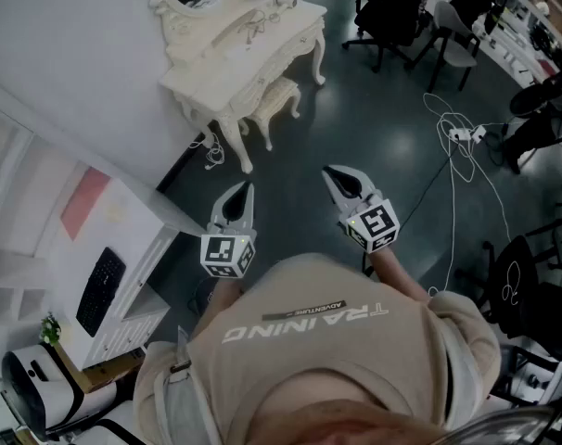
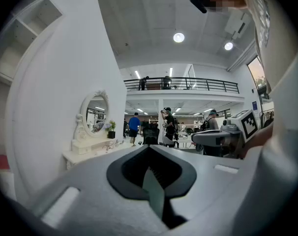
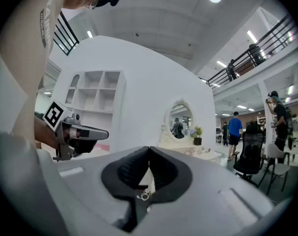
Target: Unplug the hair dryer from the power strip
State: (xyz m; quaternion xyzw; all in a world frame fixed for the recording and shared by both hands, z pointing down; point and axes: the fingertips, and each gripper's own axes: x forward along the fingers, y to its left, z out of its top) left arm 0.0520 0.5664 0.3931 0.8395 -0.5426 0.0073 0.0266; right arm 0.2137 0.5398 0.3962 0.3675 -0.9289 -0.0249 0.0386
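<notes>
A white dressing table and its stool are standing in the upper left of the head view, with a black office chair at the top. A white cabinet is filling the left edge. The left gripper and the right gripper are hovering side by side at centre, each with jaws pressed together on nothing. The power strip is lying on the dark floor at upper right, well apart from both, among loops of white cable. The hair dryer cannot be made out.
</notes>
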